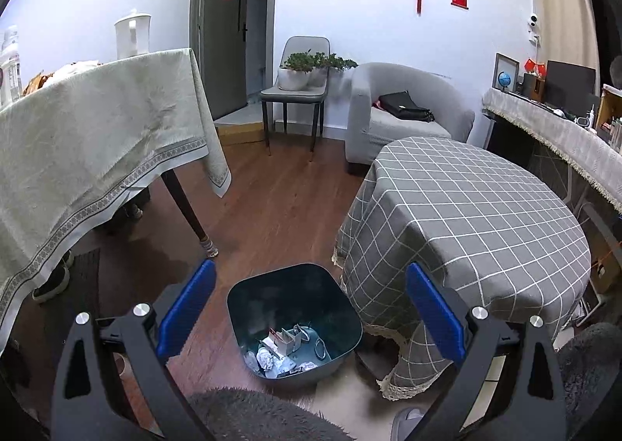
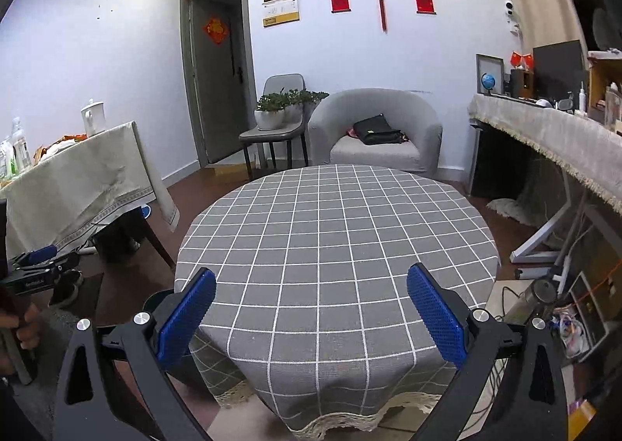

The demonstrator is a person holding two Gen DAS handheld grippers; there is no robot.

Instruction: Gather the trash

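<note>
A dark teal trash bin [image 1: 248, 309] stands on the wood floor beside the round table; crumpled paper and small packets [image 1: 285, 353] lie at its bottom. My left gripper [image 1: 311, 309] hovers above the bin, open, its blue pads wide apart with nothing between them. My right gripper [image 2: 311, 311] is held over the near edge of the round table with the grey checked cloth [image 2: 338, 231], also open and holding nothing. The left gripper [image 2: 39, 266] shows at the left edge of the right wrist view, held by a hand [image 2: 23, 328]. The bin's rim [image 2: 161, 297] peeks out behind the right gripper's left finger.
A long table with a pale cloth [image 1: 89, 153] stands to the left, its leg [image 1: 190, 211] near the bin. A grey chair with potted plants [image 1: 299, 83], an armchair with a black bag [image 1: 404, 110] and a cluttered desk [image 2: 552, 130] line the back and right. Shoes [image 1: 52, 281] lie under the long table.
</note>
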